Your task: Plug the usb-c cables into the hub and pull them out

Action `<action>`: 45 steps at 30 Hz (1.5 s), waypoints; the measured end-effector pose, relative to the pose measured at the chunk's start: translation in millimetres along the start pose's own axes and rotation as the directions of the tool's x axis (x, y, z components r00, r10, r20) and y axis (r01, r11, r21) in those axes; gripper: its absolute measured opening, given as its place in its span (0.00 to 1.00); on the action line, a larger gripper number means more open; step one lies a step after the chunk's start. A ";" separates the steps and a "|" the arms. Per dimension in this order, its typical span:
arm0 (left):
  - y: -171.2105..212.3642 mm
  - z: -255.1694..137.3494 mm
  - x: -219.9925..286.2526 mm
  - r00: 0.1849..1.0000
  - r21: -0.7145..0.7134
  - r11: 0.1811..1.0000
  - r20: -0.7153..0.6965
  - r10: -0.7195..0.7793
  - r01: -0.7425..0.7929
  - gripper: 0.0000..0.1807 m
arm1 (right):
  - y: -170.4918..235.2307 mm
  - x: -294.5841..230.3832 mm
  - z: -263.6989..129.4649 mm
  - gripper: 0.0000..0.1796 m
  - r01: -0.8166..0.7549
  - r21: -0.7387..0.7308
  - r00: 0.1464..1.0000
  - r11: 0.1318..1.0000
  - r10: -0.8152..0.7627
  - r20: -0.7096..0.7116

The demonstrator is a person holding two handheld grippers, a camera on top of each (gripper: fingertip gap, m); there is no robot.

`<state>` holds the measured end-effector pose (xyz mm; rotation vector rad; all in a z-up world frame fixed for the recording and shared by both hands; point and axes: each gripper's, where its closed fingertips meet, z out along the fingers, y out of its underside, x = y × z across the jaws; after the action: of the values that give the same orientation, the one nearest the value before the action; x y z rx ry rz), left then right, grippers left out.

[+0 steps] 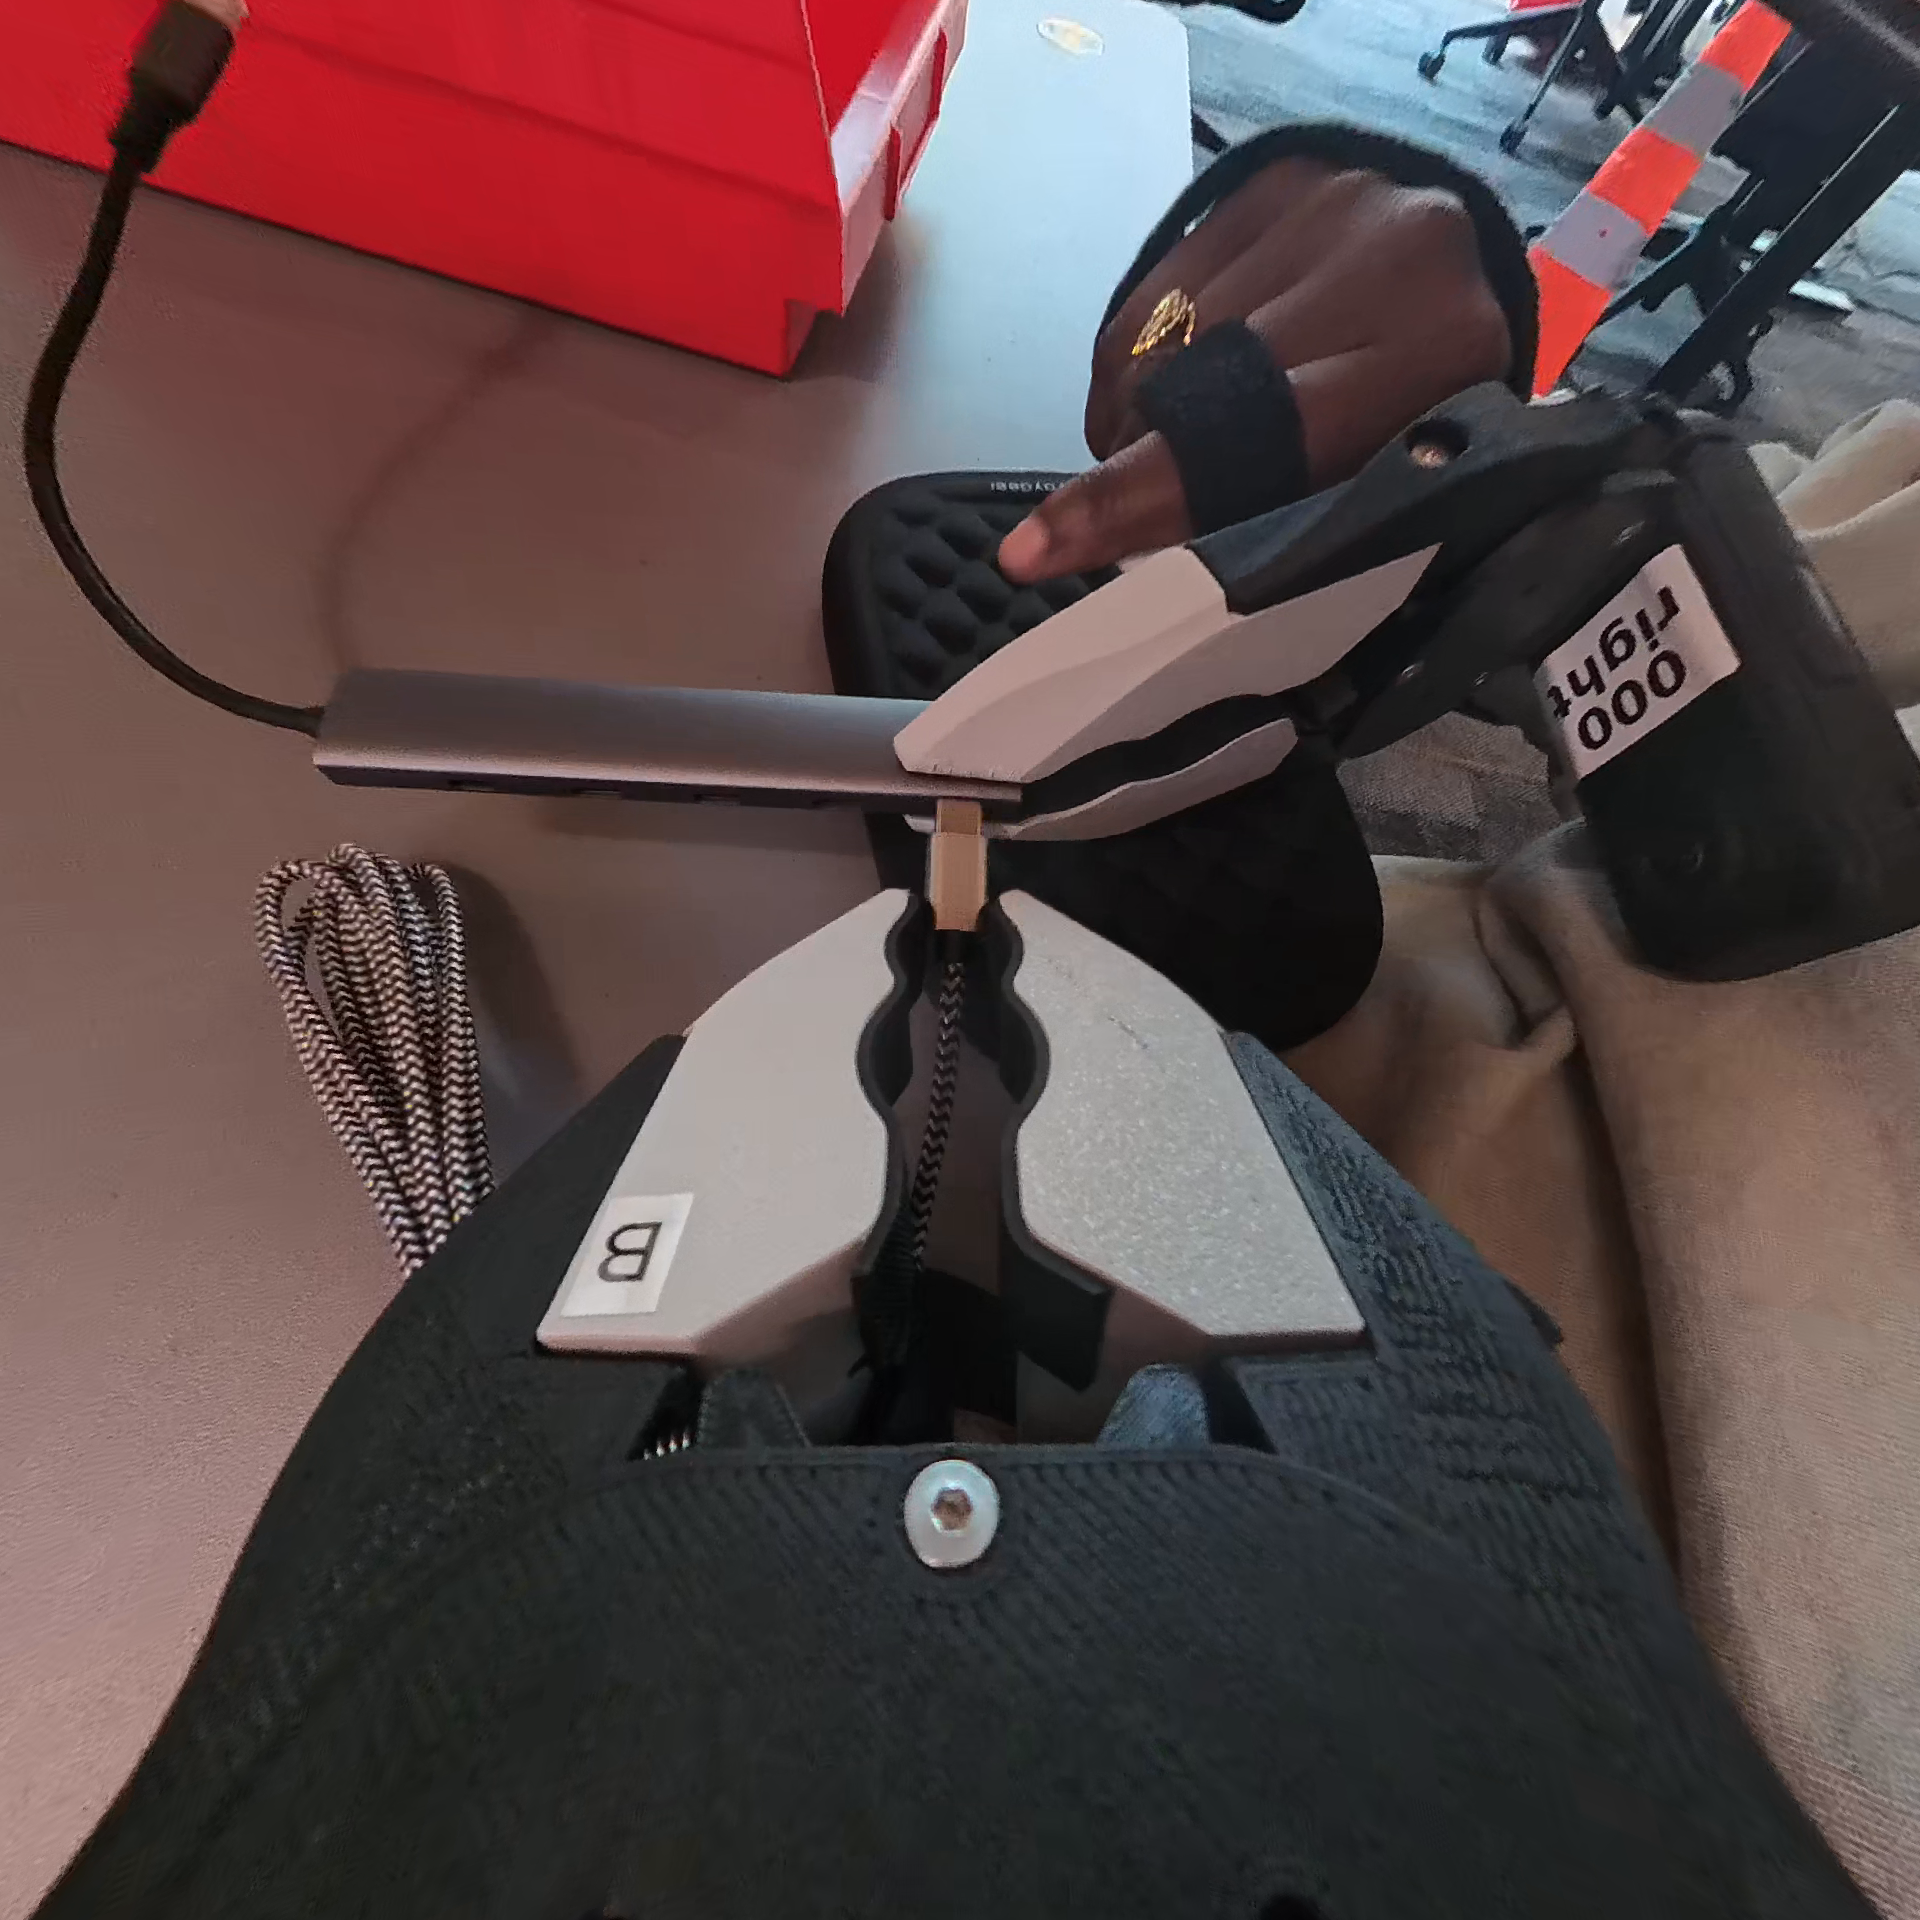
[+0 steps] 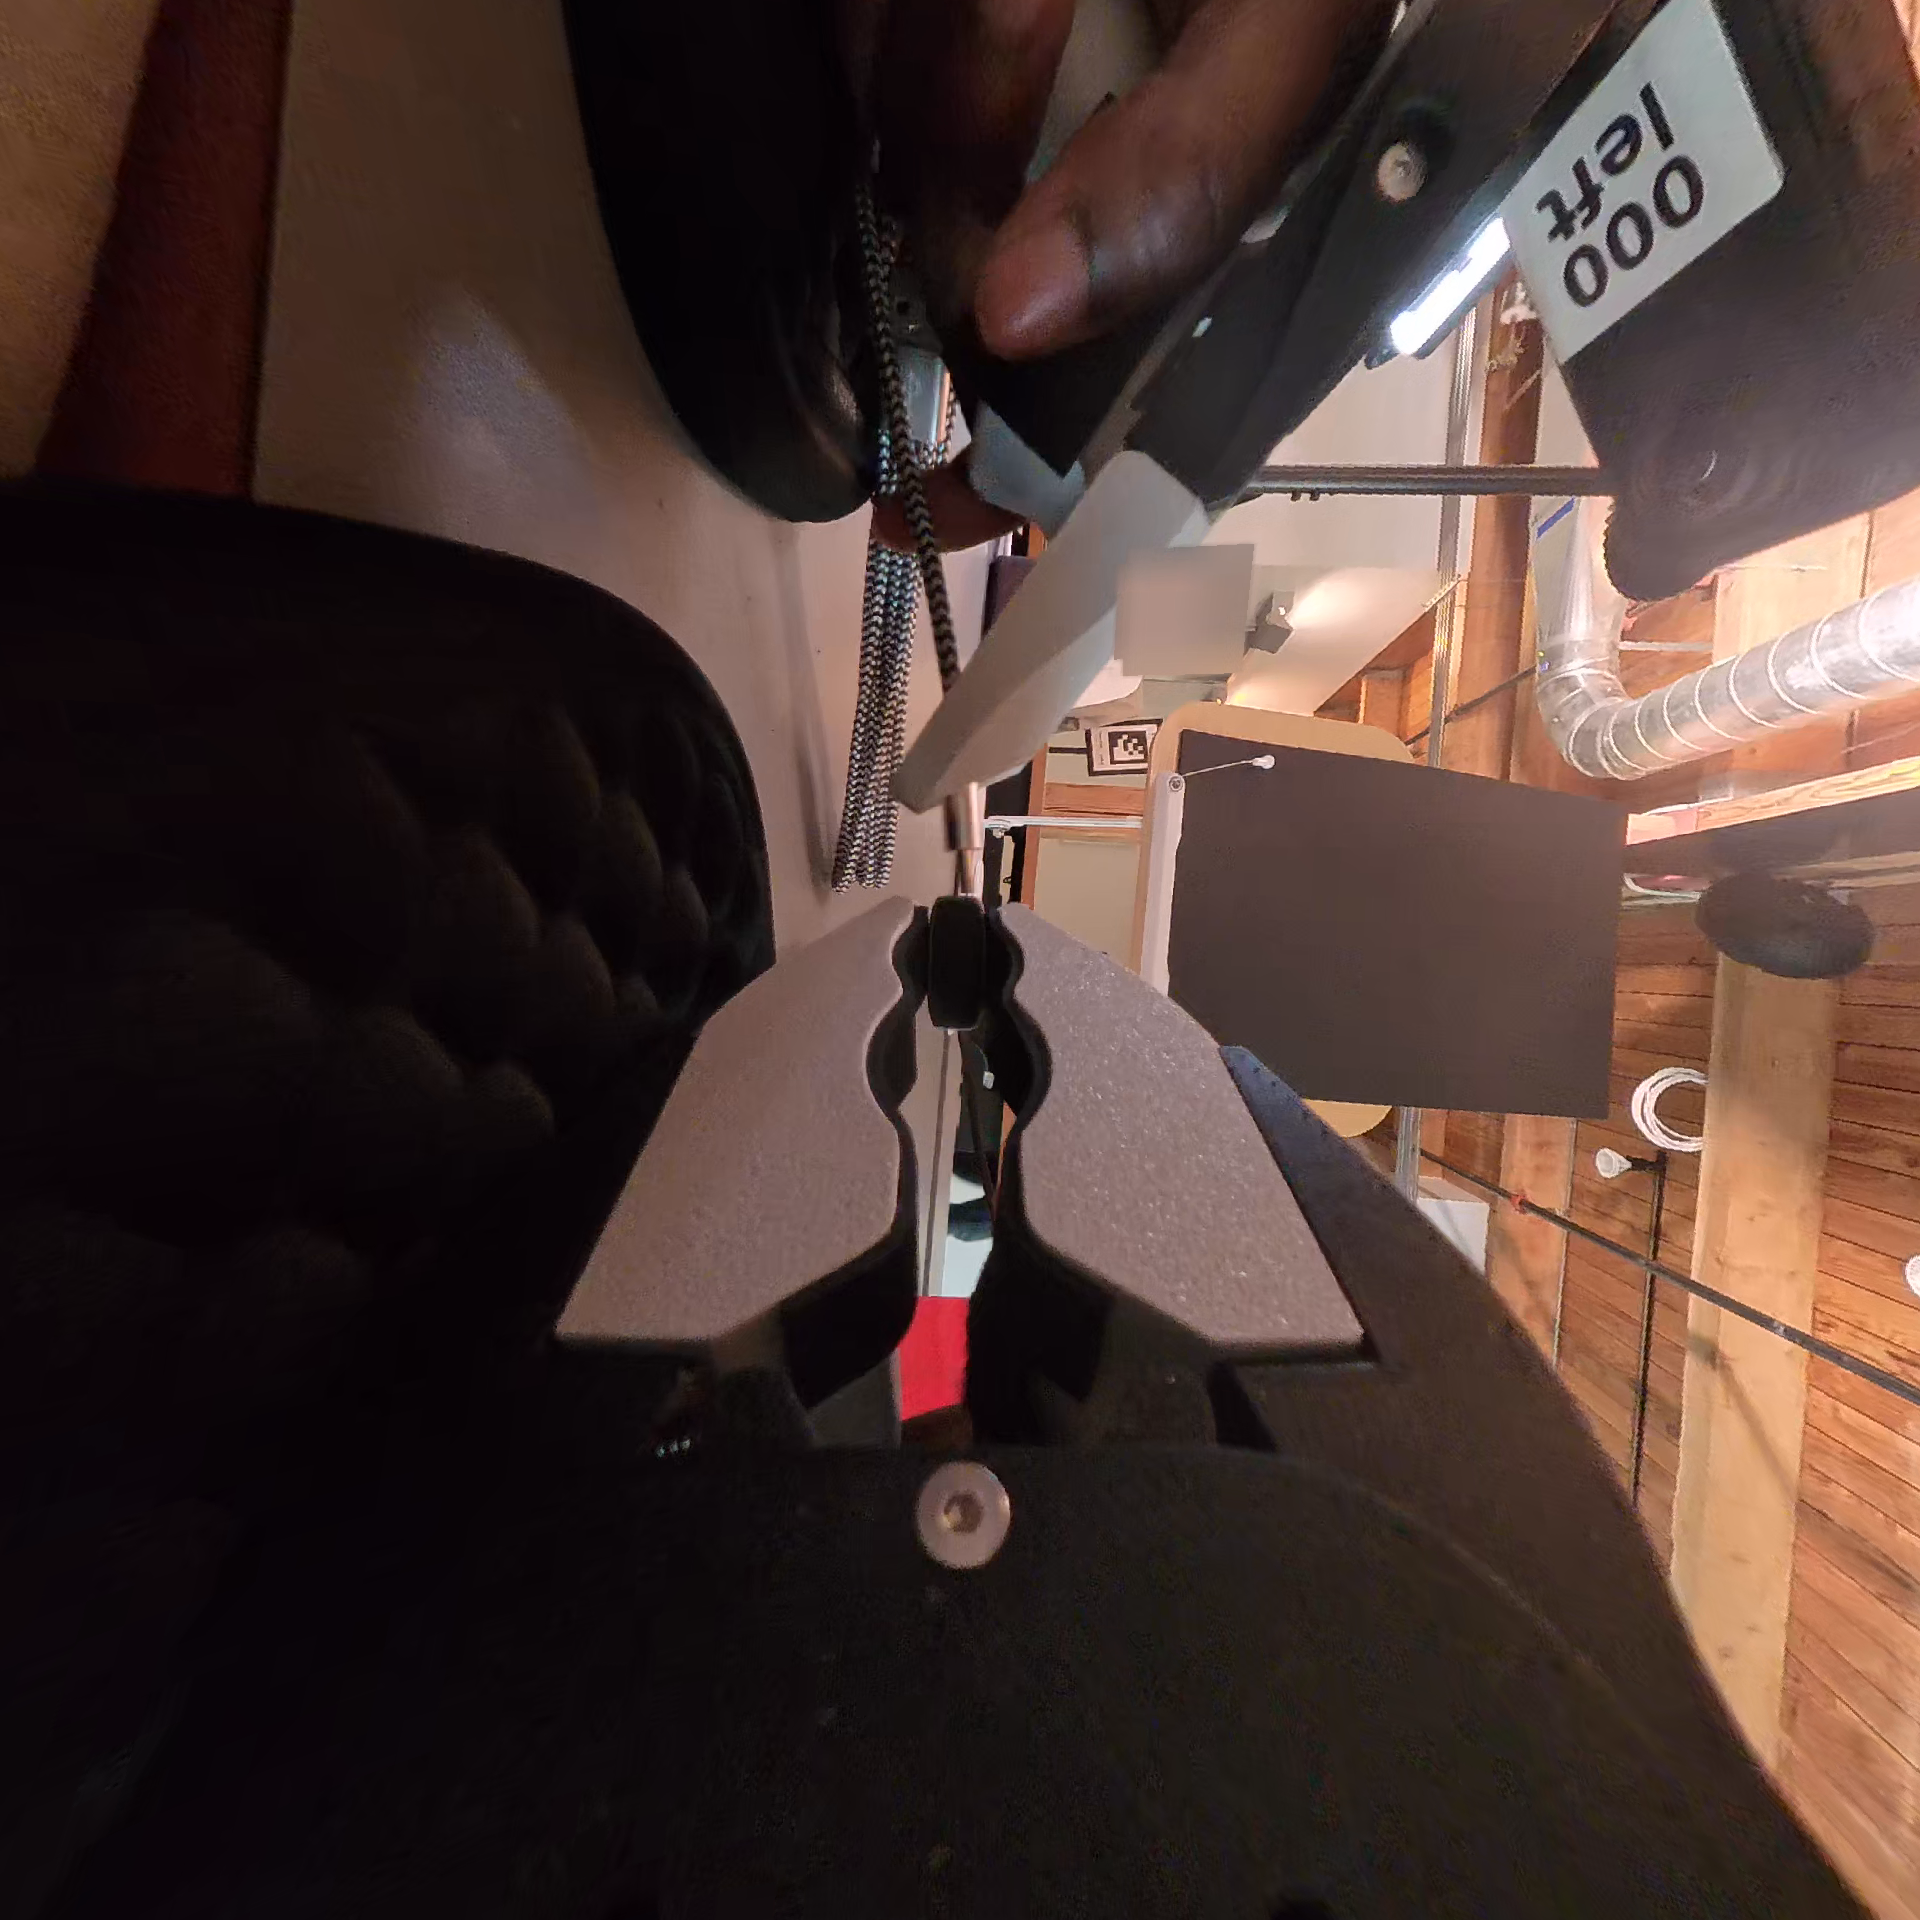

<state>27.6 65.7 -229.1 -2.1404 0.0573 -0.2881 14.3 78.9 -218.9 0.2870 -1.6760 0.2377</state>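
1. My left gripper (image 1: 954, 914) is clenched on the gold plug (image 1: 956, 878) of the braided usb-c cable (image 1: 930, 1122). The cable runs back between my two fingers, and its slack lies bundled on the counter (image 1: 208, 1039) to the left.
2. My right gripper (image 1: 971, 795) comes in from the right and grasps the end of the grey hub (image 1: 623, 738), one finger above it and one below. In the right wrist view that gripper (image 2: 956, 914) pinches a thin dark edge, which I take to be the hub seen end-on.
3. The hub is held up off the counter, in front of a black padded case (image 1: 914, 561). Its own black lead (image 1: 73, 416) arcs away to the upper left, toward a red box (image 1: 520, 156).
4. The plug's metal tip meets the hub's near edge at the port nearest the right gripper. I cannot tell whether it is fully seated or only partly in.
5. I judge this to be the moment of insertion or withdrawal at that port; the frames alone do not settle which.
6. Either way, the next move calls for a straight line along the plug's axis, with no twist. The right gripper must hold the hub rigid while the left pushes or pulls.
7. The other ports along the hub's edge look empty.
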 end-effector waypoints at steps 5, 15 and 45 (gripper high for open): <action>3.2 2.1 -0.2 1.000 -0.024 1.000 0.005 0.007 -0.007 0.06 | -0.4 0.6 0.1 0.05 0.000 0.004 1.000 1.000 0.000 -0.005; 4.5 3.1 -0.1 1.000 -0.035 0.999 0.005 0.008 -0.007 0.06 | -0.9 0.7 0.1 0.05 0.010 0.006 1.000 1.000 -0.010 -0.004; -2.8 5.1 -1.9 1.000 0.020 1.000 -0.022 -0.014 0.014 0.06 | -13.2 -1.9 4.4 0.05 -0.037 0.160 0.996 0.986 0.023 0.088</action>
<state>26.7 71.7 -229.8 -2.1188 0.0520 -0.3189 14.7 65.0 -221.5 0.3982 -1.7495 0.3899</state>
